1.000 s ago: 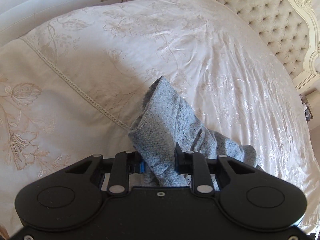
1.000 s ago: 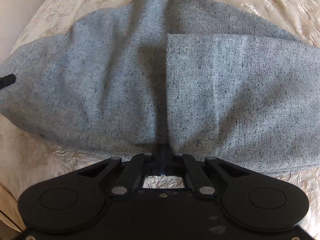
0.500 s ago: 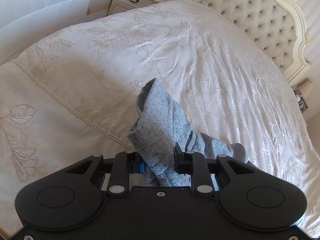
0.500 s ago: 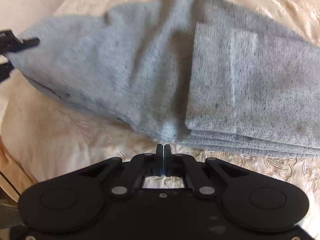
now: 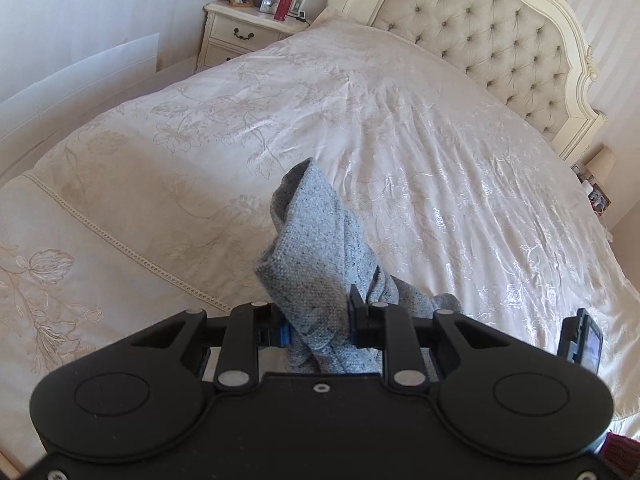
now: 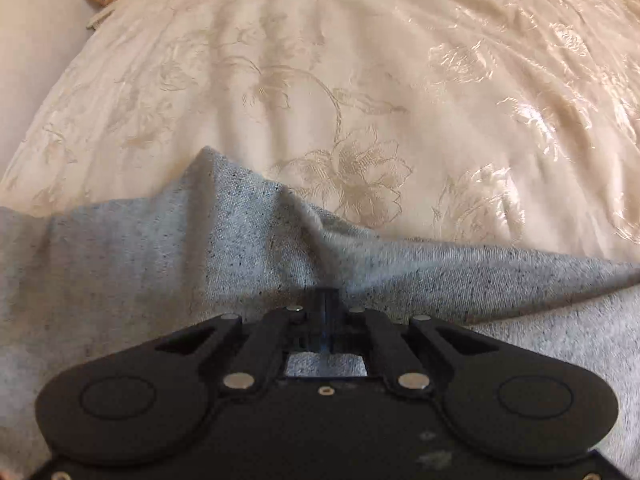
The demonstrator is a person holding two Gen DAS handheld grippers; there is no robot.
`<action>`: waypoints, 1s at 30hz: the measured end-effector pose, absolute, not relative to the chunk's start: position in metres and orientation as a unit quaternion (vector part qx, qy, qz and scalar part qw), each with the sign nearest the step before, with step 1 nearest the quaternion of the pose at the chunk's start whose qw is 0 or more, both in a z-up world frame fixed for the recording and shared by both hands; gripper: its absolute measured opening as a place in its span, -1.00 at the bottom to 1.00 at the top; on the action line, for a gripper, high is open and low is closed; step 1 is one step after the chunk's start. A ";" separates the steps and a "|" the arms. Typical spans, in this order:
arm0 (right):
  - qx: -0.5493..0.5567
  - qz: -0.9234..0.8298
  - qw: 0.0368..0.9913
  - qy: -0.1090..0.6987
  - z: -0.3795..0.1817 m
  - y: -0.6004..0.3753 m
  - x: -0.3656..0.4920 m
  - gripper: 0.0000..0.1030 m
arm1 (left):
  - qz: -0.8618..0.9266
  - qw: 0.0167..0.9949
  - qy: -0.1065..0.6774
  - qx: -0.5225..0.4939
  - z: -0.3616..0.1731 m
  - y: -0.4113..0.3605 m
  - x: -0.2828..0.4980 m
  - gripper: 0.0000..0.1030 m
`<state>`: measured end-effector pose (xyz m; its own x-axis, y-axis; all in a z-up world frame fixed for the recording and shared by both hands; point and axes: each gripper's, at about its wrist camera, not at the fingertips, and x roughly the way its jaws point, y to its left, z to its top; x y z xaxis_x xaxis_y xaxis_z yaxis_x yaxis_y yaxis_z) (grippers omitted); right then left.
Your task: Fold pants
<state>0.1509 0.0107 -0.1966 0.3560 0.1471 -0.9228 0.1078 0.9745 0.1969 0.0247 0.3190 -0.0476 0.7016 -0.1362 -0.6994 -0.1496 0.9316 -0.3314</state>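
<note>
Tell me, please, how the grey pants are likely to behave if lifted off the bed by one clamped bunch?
Probably floppy: the grey pants bunch and crease in the left gripper. Likely they would sag and unfold, as the folds look loose. The shiny bedspread may let them slide.

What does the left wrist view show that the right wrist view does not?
Only the left wrist view: the headboard, the nightstand, and the left gripper clamping a bunched fold of the pants.

Only the right wrist view: the right gripper, shut, pinching the cloth that spreads wide below it.

Both: the grey pants and the cream bedspread.
</note>
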 end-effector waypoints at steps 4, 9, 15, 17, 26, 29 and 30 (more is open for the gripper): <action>0.155 0.039 0.835 0.526 -0.173 -0.007 0.130 -0.87 | 0.006 0.917 0.367 -0.158 -0.026 0.291 0.013 -0.39; 0.212 0.077 0.830 0.510 -0.145 -0.047 0.061 -0.86 | -0.016 0.939 0.326 -0.110 0.011 0.230 -0.008 -0.41; 0.231 0.087 0.811 0.531 -0.150 -0.099 0.005 -0.85 | -0.094 0.947 0.300 -0.063 0.023 0.117 -0.021 -0.41; 0.241 0.071 0.808 0.533 -0.156 -0.121 -0.007 -0.80 | -0.128 0.939 0.314 -0.063 0.012 0.078 -0.023 -0.41; 0.211 0.032 0.813 0.542 -0.159 -0.213 -0.040 -0.58 | -0.186 0.879 0.432 -0.076 -0.052 -0.013 -0.036 -0.44; 0.220 0.042 0.824 0.521 -0.148 -0.226 -0.039 -0.44 | -0.138 0.881 0.447 -0.067 -0.053 0.005 -0.038 -0.44; 0.228 0.050 0.828 0.510 -0.144 -0.229 -0.038 -0.39 | -0.115 0.881 0.454 -0.065 -0.055 0.014 -0.039 -0.44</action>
